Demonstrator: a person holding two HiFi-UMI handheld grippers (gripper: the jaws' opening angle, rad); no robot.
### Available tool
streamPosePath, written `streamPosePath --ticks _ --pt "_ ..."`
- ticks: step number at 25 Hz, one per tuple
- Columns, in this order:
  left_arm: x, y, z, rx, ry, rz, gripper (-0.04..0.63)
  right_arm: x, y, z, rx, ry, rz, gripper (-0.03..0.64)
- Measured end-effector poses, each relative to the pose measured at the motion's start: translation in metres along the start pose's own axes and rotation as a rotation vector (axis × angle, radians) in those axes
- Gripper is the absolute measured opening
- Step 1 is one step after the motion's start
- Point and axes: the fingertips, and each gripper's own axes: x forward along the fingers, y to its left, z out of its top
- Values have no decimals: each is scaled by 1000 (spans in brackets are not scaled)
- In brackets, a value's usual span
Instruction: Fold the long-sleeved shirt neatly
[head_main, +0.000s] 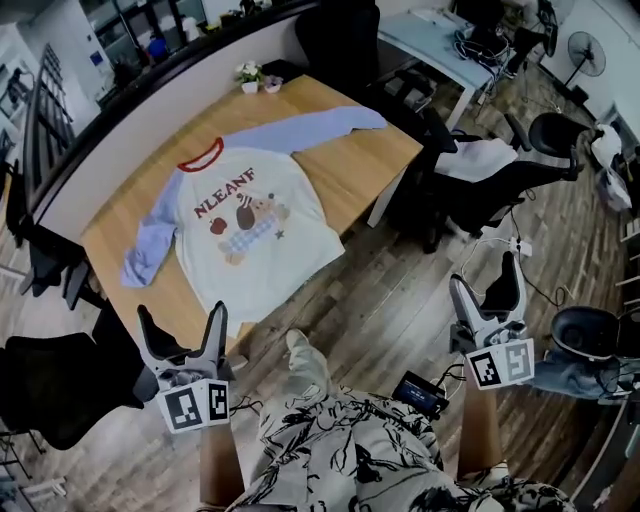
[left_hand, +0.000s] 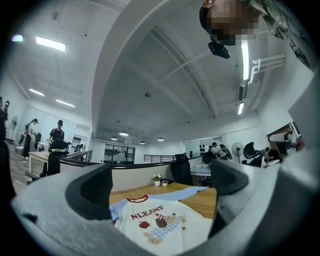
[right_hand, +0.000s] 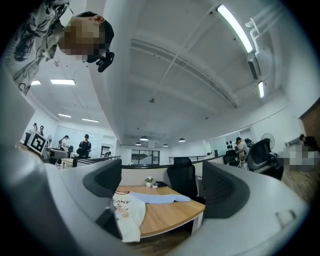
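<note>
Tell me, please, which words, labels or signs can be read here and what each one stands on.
"NLEANF": dark red letters on the chest of the shirt.
Nothing else is readable; the square markers on the left gripper and right gripper carry patterns only.

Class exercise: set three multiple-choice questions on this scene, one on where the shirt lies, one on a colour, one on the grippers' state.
1. Where does the shirt lie? A on the floor; B flat on the wooden table; C over a chair.
2. What colour are its sleeves? A light blue; B green; C black.
3. How are the left gripper and right gripper? A both shut on the shirt; B one holding a sleeve; C both open, empty.
Answers: B, it is spread on the tabletop; A, both look pale blue; C, each gripper view shows jaws apart, touching nothing.
</note>
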Motion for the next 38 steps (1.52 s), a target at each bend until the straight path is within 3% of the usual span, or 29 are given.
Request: streamPosePath --ticks 6,11,16,21,25,31,34,38 --pt "91 28 -1 1 -1 -65 601 88 -2 0 -16 -9 -32 497" --pt "140 39 -9 -2 19 -100 601 126 -10 -8 -12 4 -73 497" --pt "176 32 -22 5 40 -119 601 153 -33 -28 13 25 -101 497" --pt "219 12 -26 45 59 -125 601 206 -67 -49 45 30 -75 497" --pt "275 -23 -26 62 68 -131 601 264 -110 -67 61 41 -25 495" --pt "375 -100 -62 -5 161 -191 601 346 -185 -117 66 127 41 495" --pt "430 -152 -89 22 220 -283 601 379 -220 -148 89 167 69 494" --pt "507 -224 -134 18 281 -474 601 422 -253 -205 119 249 105 488"
